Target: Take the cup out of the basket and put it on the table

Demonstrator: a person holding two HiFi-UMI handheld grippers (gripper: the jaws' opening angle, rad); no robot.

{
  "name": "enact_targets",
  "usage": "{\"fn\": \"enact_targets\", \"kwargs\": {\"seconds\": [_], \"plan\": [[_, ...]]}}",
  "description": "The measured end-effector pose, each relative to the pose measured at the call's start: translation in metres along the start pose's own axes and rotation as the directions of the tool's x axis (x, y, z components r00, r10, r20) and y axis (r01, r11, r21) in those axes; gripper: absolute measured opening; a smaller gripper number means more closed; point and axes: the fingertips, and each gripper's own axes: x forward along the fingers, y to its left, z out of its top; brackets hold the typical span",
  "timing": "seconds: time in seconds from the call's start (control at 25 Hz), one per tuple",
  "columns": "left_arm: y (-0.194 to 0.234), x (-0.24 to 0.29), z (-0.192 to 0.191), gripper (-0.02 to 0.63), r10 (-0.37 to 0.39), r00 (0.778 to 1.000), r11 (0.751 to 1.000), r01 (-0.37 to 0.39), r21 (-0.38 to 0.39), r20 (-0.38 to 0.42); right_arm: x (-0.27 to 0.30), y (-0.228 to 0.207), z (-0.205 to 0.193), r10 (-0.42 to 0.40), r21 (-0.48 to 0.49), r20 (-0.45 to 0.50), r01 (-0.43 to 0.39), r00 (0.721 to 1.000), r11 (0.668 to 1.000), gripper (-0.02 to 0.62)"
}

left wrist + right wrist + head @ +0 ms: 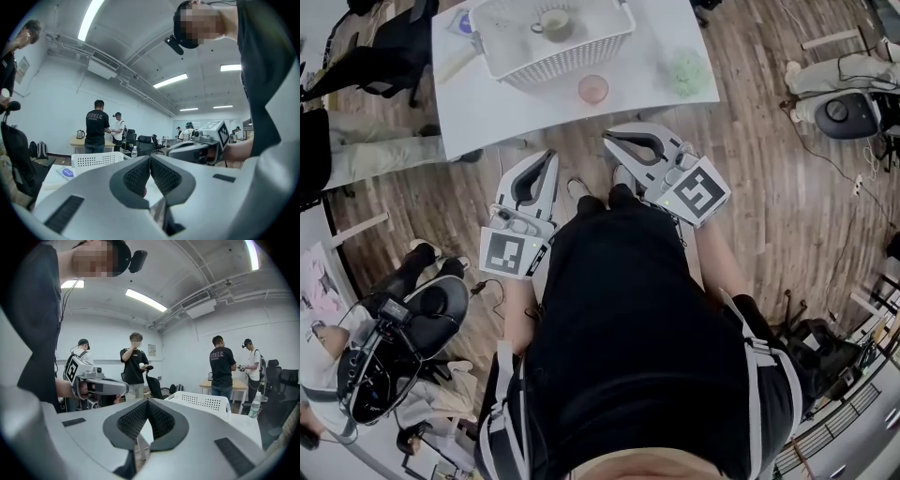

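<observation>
- The cup sits inside the white basket, at the far part of the table.
- The left hand-held gripper and right hand-held gripper hang close to the person's body, short of the table edge. The jaws of both are pressed together on nothing.
- The task looks not yet begun, with the reach ahead.
- Next, 1 hand-held gripper must open, pass over the basket wall, and come down around the cup's rim.
</observation>
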Motion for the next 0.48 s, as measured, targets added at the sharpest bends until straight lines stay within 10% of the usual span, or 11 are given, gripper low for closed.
{"fn": "enact_targets", "kwargs": {"seconds": [0.48], "plan": [[0.031,-0.032,-0.004,0.021,-0.031,0.999,0.999,0.031,0.015,-0.011,0.033,0.013,0.011,-0.069,-0.036,-0.046,0.068,0.997,0.997,0.018]]}}
